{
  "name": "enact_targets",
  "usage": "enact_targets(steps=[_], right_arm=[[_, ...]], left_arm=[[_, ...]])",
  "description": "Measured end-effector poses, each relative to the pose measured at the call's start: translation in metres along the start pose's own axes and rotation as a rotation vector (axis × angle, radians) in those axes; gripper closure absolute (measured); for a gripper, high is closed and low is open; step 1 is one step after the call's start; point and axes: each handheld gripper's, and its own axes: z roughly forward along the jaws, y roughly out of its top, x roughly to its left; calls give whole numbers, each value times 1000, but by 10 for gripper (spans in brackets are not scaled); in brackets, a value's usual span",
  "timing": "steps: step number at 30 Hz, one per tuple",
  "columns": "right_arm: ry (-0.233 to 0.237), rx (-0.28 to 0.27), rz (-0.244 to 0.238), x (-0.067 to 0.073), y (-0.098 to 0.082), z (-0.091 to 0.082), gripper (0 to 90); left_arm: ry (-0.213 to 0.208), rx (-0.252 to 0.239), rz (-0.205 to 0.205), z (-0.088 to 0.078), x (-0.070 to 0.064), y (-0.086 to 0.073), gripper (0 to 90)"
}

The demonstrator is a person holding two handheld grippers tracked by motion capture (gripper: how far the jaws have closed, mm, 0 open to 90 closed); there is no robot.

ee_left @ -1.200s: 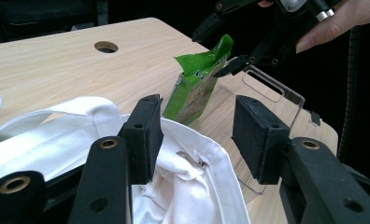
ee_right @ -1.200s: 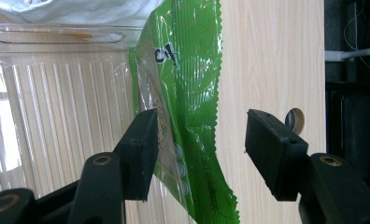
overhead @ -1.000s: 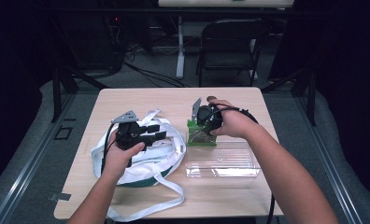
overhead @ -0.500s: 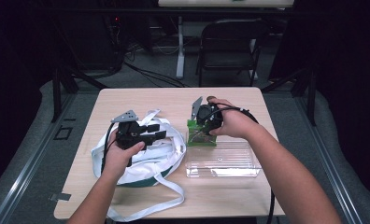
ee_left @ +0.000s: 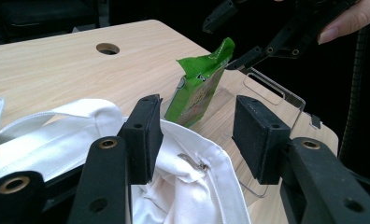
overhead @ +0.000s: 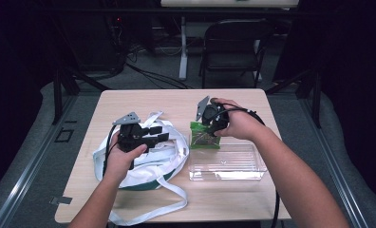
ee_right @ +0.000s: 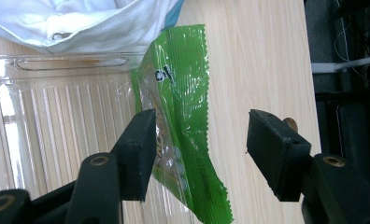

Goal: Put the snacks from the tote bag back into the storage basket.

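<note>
Nearest the person, long white straps (overhead: 148, 216) trail off a white cloth bag (overhead: 143, 164) toward the front edge of the desk (overhead: 243, 102). The left gripper (overhead: 150, 134) hovers over the bag's right side, its jaws parted with a fold of white cloth below and between them; the pads press on nothing. Just right of the bag lies a clear plastic tray (overhead: 226, 164), shallow and ribbed, with one long side toward the person. At the tray's far edge a green snack packet (overhead: 204, 135) stands tilted, its lower end at the tray and its crimped top toward the right gripper (overhead: 210, 124). In the right gripper view the packet (ee_right: 183, 121) lies between the jaws, which stand released: the left pad is at the film, the right pad well clear of it. Behind the desk stands a dark folding chair (overhead: 233, 42).
</note>
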Motion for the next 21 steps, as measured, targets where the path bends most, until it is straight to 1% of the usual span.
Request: enact_targets(steps=[6, 8, 10, 12, 14, 19, 21], right_arm=[[-6, 0, 2, 1, -1, -3, 424], [-6, -10, 7, 1, -2, -4, 424], [-6, -10, 8, 1, -2, -7, 424], [-12, -26, 16, 0, -4, -10, 424], [-14, -25, 10, 1, -5, -13, 424], [-17, -37, 19, 2, -8, -17, 424], [-22, -42, 20, 3, -10, -22, 424]], left_arm=[[-1, 2, -2, 0, 0, 0, 519], [-1, 1, -1, -1, 0, 0, 519], [0, 2, 1, -1, 0, 0, 519], [0, 2, -4, 0, 0, 0, 519], [-2, 1, -3, 0, -1, -1, 519], [-2, 1, -3, 1, -1, -1, 519], [0, 4, -3, 0, 0, -1, 519]])
